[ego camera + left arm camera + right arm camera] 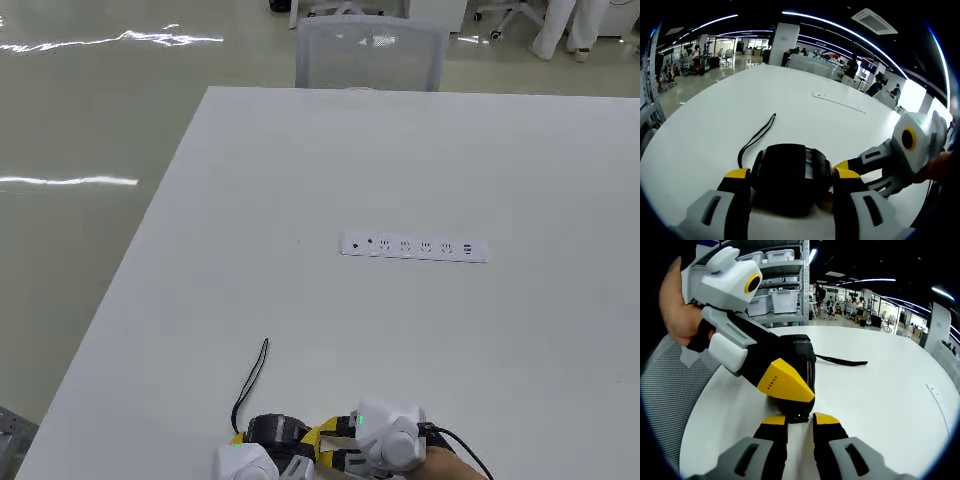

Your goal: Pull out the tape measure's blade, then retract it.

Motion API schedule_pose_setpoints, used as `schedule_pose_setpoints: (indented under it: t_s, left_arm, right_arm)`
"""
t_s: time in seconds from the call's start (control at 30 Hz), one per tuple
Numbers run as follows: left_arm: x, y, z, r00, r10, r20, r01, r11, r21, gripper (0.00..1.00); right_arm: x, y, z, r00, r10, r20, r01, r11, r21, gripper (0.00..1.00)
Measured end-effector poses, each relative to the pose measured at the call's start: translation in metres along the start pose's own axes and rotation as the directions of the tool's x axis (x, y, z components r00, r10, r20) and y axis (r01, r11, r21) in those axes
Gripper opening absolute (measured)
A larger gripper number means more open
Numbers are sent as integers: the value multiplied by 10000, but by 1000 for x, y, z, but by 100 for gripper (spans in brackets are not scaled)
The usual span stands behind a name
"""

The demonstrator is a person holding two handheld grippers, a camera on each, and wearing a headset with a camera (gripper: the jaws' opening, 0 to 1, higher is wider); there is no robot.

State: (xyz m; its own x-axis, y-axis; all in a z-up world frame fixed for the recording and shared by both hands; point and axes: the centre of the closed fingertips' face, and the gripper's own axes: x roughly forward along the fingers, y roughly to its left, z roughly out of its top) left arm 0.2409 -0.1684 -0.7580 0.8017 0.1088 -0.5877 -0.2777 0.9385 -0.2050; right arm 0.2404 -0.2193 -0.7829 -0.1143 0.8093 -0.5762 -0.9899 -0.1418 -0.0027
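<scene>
White power strip (413,246) on white table (300,180), grey chair (370,50) beyond

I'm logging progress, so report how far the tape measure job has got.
Done: the left hand-held gripper clamps the black tape measure by its case on the white table. In hand: the right hand-held gripper has its jaws nearly closed at the case's edge; whether they grip the blade tip, I cannot tell. Left: no blade shows drawn out, so pulling and retracting both remain.

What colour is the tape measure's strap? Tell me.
Black; the strap shows best in the left gripper view.
</scene>
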Motion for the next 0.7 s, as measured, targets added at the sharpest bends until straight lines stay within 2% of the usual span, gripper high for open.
schedule_pose_setpoints:
  t_s: [0.17,0.47,0.7]
  left_arm:
    - [0,-1,1,10000,-89,-26,89,9998,187,64]
    - [-3,-3,5,9995,-324,72,317,9965,769,64]
    - [-7,-5,7,9981,-616,49,609,9940,904,65]
  right_arm:
    - [-2,2,-3,9999,-69,-130,71,9999,132,22]
    - [-7,3,2,9992,-399,-11,399,9989,262,25]
    - [-15,5,8,9979,-648,9,647,9973,348,29]
